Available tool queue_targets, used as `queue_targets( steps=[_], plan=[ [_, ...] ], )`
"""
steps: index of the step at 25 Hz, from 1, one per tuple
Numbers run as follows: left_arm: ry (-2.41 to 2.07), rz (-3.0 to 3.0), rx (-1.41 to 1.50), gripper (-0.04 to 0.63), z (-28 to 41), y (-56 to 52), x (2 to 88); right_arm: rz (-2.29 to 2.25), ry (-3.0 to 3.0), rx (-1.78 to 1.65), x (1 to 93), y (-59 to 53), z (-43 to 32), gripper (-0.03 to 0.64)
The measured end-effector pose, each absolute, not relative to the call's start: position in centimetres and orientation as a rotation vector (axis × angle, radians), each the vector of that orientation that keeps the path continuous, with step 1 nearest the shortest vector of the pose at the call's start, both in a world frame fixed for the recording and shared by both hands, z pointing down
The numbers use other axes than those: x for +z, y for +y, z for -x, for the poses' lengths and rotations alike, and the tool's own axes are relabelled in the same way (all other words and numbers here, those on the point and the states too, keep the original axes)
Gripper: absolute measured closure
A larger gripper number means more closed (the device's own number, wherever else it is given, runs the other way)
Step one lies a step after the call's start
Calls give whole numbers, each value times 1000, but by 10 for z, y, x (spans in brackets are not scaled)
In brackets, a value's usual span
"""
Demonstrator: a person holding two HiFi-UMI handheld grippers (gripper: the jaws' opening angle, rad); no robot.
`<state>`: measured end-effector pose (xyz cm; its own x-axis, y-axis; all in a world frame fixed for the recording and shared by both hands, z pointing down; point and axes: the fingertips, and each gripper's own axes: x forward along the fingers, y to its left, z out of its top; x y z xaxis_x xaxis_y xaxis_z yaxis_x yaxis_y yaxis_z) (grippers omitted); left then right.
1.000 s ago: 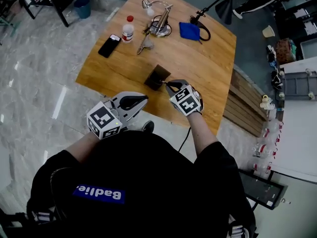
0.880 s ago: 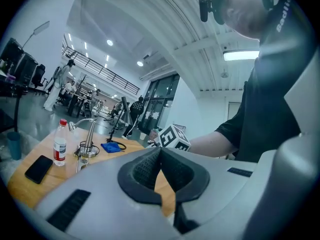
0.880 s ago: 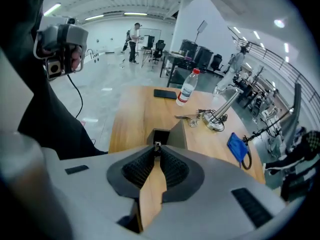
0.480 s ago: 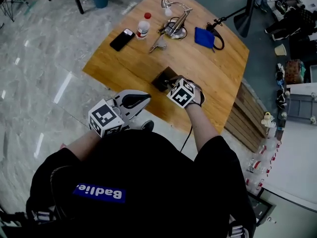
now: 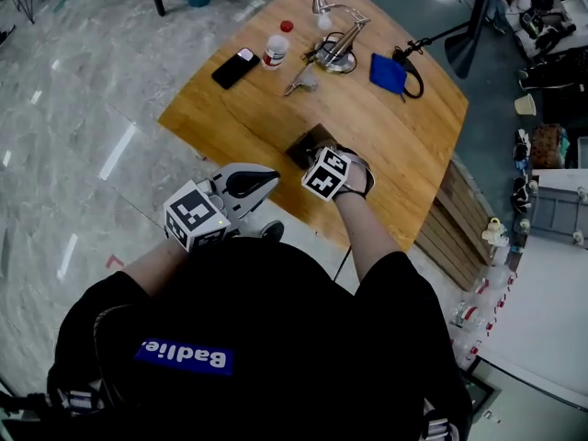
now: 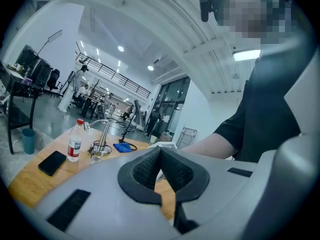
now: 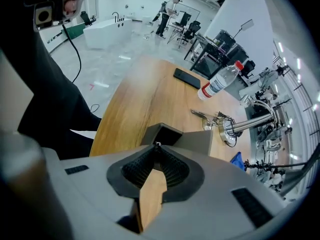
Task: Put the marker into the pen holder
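Note:
The pen holder [image 5: 304,144], a dark square box, stands near the front edge of the wooden table [image 5: 404,154]. My right gripper [image 5: 316,157] hovers right at it, tips over its near rim. In the right gripper view the holder's open top [image 7: 162,132] lies just beyond the jaws, which are pinched together on a small pale tip of the marker [image 7: 157,144]; the rest of the marker is hidden. My left gripper [image 5: 270,178] hangs off the table's near edge by my body, shut and empty [image 6: 160,157].
At the far side of the table are a black phone [image 5: 235,67], a red-capped bottle [image 5: 275,46], a metal desk lamp [image 5: 335,42] and a blue cloth [image 5: 388,72] with a black cable. Wooden planks [image 5: 459,219] lie beside the table on the right.
The right gripper has closed in over the pen holder, and the marker that stuck out ahead of its jaws is now hidden. The left gripper has barely moved.

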<state>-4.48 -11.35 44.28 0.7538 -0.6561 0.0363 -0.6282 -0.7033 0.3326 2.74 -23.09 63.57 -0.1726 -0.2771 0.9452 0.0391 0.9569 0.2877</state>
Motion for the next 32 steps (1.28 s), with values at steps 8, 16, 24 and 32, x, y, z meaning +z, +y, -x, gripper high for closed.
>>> queue_targets(
  steps=[8, 16, 24, 32],
  plan=[
    [-949, -2638, -97, 586, 36, -114, 443, -179, -1727, -291, 645, -224, -25, 573],
    [-906, -2644, -78, 586, 28, -114, 441, -262, -1805, -253, 625, -221, -37, 552],
    [-836, -2680, -54, 586, 13, -118, 435, -426, -2050, -140, 570, -195, -35, 552],
    [-733, -2721, -7, 586, -10, -118, 430, -621, -2457, 187, 500, -163, -33, 554]
  ],
)
